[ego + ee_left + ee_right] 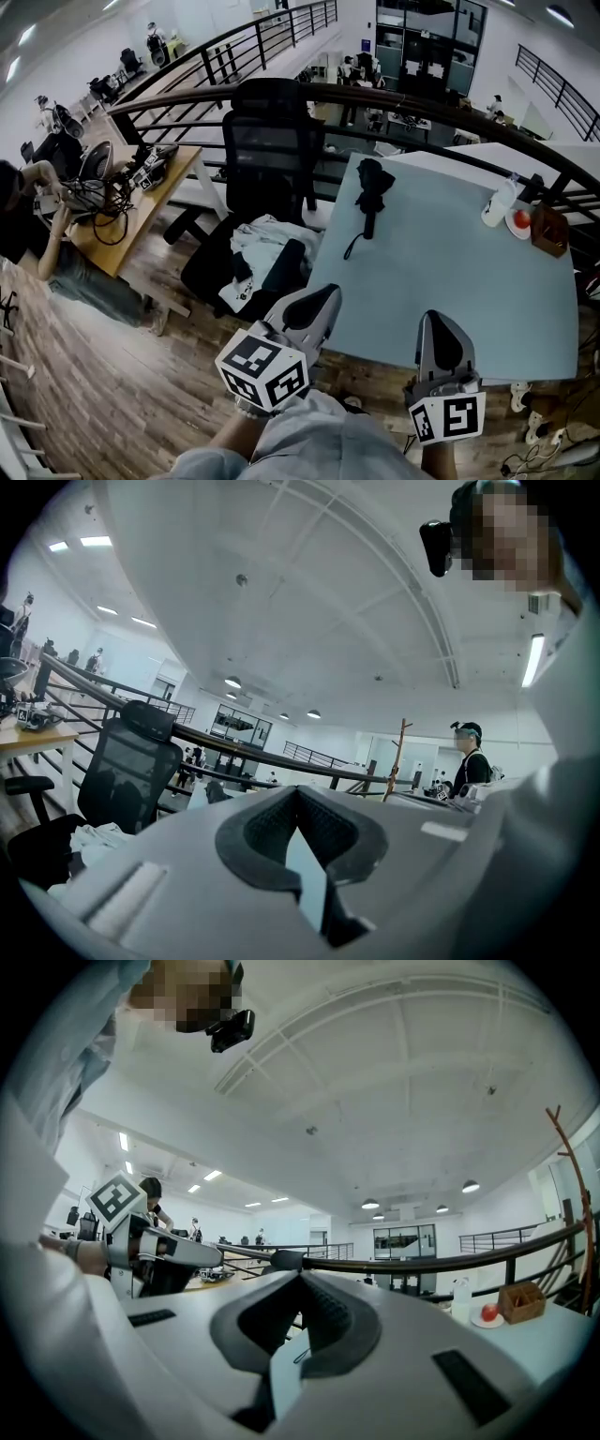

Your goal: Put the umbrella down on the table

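A black folded umbrella [371,193] lies on the pale blue table [441,281], toward its far left part, with its strap trailing toward me. Both grippers hang at the table's near edge, well short of the umbrella. My left gripper [327,293] points at the near left corner; its jaws meet at the tip [299,796] and nothing is between them. My right gripper [438,320] sits a little to the right, over the near edge, and its jaws [299,1279] are also closed and empty.
A clear bottle [500,202], an apple on a small plate [521,220] and a brown box [548,231] stand at the table's far right. A black office chair [268,141] with clothes [265,246] is left of the table. A railing [422,103] runs behind; a person [33,230] sits at a cluttered wooden desk [141,202].
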Demonstrator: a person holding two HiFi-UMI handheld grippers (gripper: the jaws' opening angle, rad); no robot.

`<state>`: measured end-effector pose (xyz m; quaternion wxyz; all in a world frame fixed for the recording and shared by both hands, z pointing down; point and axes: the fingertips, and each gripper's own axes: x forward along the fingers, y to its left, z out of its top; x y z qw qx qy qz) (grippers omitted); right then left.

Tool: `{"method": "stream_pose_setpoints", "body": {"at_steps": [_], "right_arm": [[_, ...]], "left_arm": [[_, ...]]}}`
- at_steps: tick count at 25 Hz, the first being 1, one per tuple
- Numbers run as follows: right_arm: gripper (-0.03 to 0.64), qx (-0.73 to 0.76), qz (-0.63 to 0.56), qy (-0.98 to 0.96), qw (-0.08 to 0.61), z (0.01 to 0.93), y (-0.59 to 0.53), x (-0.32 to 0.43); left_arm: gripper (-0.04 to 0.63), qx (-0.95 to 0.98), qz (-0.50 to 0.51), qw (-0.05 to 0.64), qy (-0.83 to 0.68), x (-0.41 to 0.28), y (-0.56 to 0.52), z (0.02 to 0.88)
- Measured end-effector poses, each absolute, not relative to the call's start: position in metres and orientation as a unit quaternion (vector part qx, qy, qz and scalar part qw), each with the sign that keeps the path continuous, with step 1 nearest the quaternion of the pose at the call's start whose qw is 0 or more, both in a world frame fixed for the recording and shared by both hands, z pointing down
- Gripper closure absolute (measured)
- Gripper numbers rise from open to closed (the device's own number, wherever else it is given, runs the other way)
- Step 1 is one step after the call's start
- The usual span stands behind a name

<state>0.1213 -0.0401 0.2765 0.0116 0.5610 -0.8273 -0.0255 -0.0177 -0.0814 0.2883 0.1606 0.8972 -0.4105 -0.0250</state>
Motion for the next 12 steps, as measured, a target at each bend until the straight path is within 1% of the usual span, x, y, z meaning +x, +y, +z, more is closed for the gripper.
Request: {"method": "stream_pose_setpoints", "body": {"at_steps": [12], "right_arm": [[0.626,0.556,-0.029,-0.831,0.020,0.2768,-0.0438,0.1159]], "left_arm": [[0.591,0.896,-0.026,0.170,-0.410,-0.0177,-0.0819,0.2915]]}}
